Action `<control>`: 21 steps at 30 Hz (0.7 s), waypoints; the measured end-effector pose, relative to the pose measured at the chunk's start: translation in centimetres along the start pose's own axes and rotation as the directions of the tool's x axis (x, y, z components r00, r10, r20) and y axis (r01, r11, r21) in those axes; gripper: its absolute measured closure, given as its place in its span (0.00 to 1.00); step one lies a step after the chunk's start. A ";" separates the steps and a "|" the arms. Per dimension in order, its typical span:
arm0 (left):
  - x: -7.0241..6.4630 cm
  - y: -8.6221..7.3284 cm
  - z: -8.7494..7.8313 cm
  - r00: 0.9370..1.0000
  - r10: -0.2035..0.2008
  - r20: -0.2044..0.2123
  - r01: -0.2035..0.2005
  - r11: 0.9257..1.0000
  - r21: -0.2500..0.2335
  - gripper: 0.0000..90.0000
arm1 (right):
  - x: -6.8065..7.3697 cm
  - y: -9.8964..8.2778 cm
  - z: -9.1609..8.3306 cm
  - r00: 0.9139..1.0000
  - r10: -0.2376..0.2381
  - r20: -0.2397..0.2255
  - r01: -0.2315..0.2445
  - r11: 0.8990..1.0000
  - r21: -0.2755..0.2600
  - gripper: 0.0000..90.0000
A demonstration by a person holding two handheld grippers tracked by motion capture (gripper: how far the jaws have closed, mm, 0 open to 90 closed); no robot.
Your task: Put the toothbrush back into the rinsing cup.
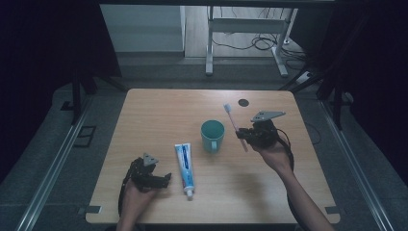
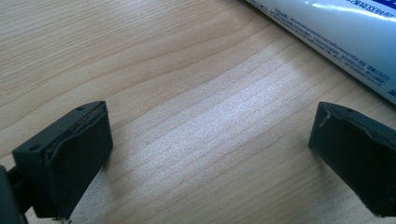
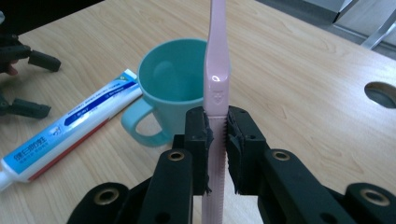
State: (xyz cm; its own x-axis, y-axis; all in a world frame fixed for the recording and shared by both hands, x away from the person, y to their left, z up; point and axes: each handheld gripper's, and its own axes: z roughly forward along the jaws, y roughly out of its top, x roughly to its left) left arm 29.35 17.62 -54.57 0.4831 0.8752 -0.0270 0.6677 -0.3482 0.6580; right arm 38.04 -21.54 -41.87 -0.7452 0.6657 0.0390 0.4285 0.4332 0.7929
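A pink toothbrush point(image 1: 234, 123) point(image 3: 217, 79) is held off the table by its handle, my right gripper point(image 1: 244, 135) point(image 3: 217, 135) shut on it, just right of a teal mug point(image 1: 212, 135) point(image 3: 169, 88). The mug stands upright at mid-table with nothing inside. A white and blue toothpaste tube point(image 1: 184, 164) point(image 3: 70, 128) point(image 2: 345, 32) lies flat left of the mug, cap toward the front edge. My left gripper point(image 1: 167, 179) point(image 2: 210, 154) rests low over the wood just left of the tube, jaws open with bare table between them.
A round cable hole point(image 1: 243, 102) point(image 3: 380, 93) sits in the wooden table point(image 1: 159, 110) near its far edge. Beyond the table are a white desk frame point(image 1: 245, 38) and cables on the floor.
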 end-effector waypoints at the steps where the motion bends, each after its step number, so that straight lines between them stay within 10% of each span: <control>1: 0.0 0.0 0.0 1.000 -0.001 0.000 0.001 1.000 0.000 0.00 | 0.0 0.1 0.0 1.000 0.000 0.001 0.000 1.000 -0.004 0.87; 21: 0.0 0.0 0.0 1.000 0.003 0.000 -0.003 1.000 0.000 0.00 | 0.5 2.4 1.4 1.000 -0.005 -0.009 0.004 0.998 -0.065 0.87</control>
State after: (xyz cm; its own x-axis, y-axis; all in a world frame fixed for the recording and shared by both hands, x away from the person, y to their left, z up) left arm 29.36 17.64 -54.56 0.4848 0.8743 -0.0247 0.6663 -0.3509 0.6580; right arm 39.47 -19.30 -40.78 -0.7520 0.6579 0.0411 0.3915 0.3956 0.8308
